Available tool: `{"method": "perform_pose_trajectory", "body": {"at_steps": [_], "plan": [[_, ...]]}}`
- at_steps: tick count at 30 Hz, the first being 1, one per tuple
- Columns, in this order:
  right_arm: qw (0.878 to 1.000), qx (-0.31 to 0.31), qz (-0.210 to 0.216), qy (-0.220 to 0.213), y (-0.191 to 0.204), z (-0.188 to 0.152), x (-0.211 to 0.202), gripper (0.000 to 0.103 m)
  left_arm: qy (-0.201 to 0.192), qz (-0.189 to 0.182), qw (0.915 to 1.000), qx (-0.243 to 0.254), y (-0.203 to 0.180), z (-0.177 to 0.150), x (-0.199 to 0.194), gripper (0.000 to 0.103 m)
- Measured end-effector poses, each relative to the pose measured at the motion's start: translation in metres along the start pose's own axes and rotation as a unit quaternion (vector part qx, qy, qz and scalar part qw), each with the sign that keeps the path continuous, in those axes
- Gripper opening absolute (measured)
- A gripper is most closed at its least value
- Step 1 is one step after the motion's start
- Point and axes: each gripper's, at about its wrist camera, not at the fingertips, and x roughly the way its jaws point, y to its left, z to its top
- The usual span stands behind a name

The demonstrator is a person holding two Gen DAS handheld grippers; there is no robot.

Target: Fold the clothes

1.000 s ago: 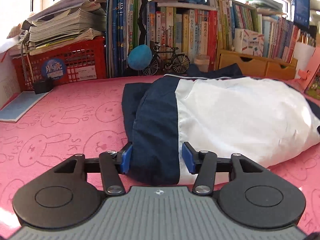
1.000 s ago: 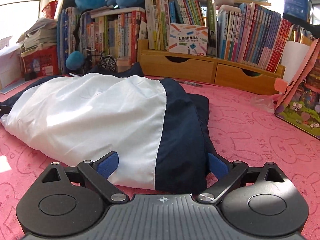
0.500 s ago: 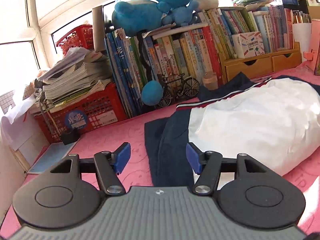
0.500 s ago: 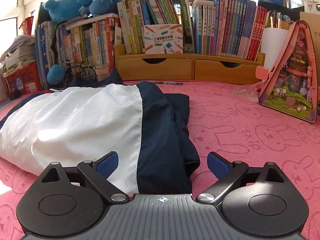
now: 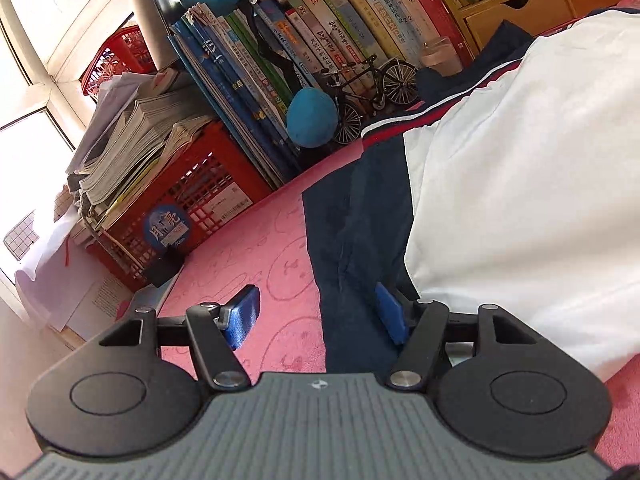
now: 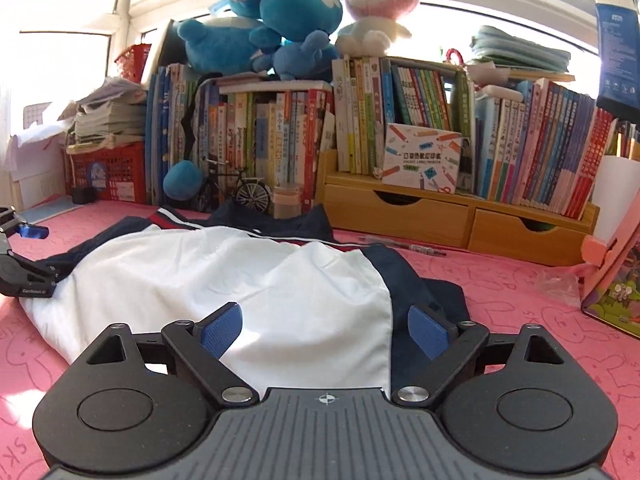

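Lying on the pink counter [image 6: 500,292], the jacket [image 6: 224,276] is white in the middle with dark navy bands on both sides, and it is already folded into a puffy bundle. At the far left corner of the counter a red crate [image 5: 188,204] stands with a pile of papers [image 5: 136,140] on top. Next to it a row of books [image 6: 280,140] runs along the back edge, with a blue plush ball [image 5: 312,118] and a small model bicycle [image 5: 368,88] in front of them. The left gripper [image 5: 318,314] is tilted and hangs at the left end of the jacket; its fingers [image 5: 242,314] are wide apart and hold nothing. One finger is over the bare pink surface and the other one is over the navy band. In the right wrist view this gripper shows at the left border, beside the white cloth. Blue plush toys [image 6: 264,36] and a pink rabbit toy [image 6: 378,8] sit on top of the books. The right gripper [image 6: 324,330] is at the near edge of the jacket, over the right end. Its fingers [image 6: 222,328] are also wide apart and empty, one above the white part and one above the navy band. Behind, a wooden drawer unit [image 6: 452,220] carries more books, and a pink bag [image 6: 612,280] stands at the right edge.
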Motion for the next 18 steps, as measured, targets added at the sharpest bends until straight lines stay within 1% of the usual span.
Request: {"method": "perform_pose_trajectory", "body": {"at_steps": [1,3,4,5,6,7,8,9,10,11,12,14,17,18], "plan": [[1.0,-0.003,0.004,-0.006,0.006,0.007,0.007,0.062,0.003,-0.003,1.0,0.004,0.001,0.0,-0.002,0.064],[1.0,-0.01,0.02,-0.012,0.02,0.02,0.023,0.056,0.012,-0.012,0.9999,0.002,0.005,0.004,-0.006,0.064],[0.999,-0.016,0.04,0.004,0.027,0.025,0.036,0.054,0.016,-0.016,0.9997,-0.009,0.009,0.007,-0.008,0.064],[0.997,-0.024,0.063,0.027,0.034,0.03,0.052,0.051,0.019,-0.021,0.9993,-0.023,0.014,0.01,-0.011,0.064],[0.995,-0.026,0.083,0.057,0.041,0.032,0.071,0.047,0.018,-0.027,0.9986,-0.041,0.02,0.014,-0.015,0.064],[0.99,-0.025,0.101,0.091,0.047,0.033,0.092,0.046,0.006,-0.036,0.9972,-0.065,0.028,0.021,-0.021,0.064],[0.985,-0.02,0.114,0.125,0.05,0.034,0.112,0.046,-0.01,-0.046,0.9958,-0.079,0.032,0.026,-0.027,0.062],[0.98,-0.008,0.126,0.155,0.049,0.035,0.131,0.046,-0.033,-0.058,0.994,-0.087,0.034,0.033,-0.034,0.063],[0.975,0.013,0.141,0.171,0.044,0.037,0.146,0.046,-0.06,-0.075,0.9916,-0.087,0.033,0.042,-0.043,0.064],[0.97,0.037,0.155,0.181,0.038,0.04,0.159,0.046,-0.08,-0.092,0.9894,-0.079,0.027,0.05,-0.049,0.067],[0.968,0.05,0.164,0.182,0.034,0.044,0.17,0.046,-0.096,-0.108,0.9871,-0.069,0.018,0.057,-0.054,0.071],[0.967,0.06,0.174,0.176,0.028,0.051,0.19,0.045,-0.123,-0.14,0.9814,-0.044,-0.003,0.07,-0.061,0.073],[0.965,0.077,0.19,0.166,0.02,0.063,0.221,0.044,-0.127,-0.168,0.9774,-0.018,-0.045,0.082,-0.053,0.074],[0.967,0.074,0.186,0.158,0.02,0.065,0.228,0.044,-0.123,-0.173,0.9771,-0.014,-0.058,0.086,-0.049,0.074]]}}
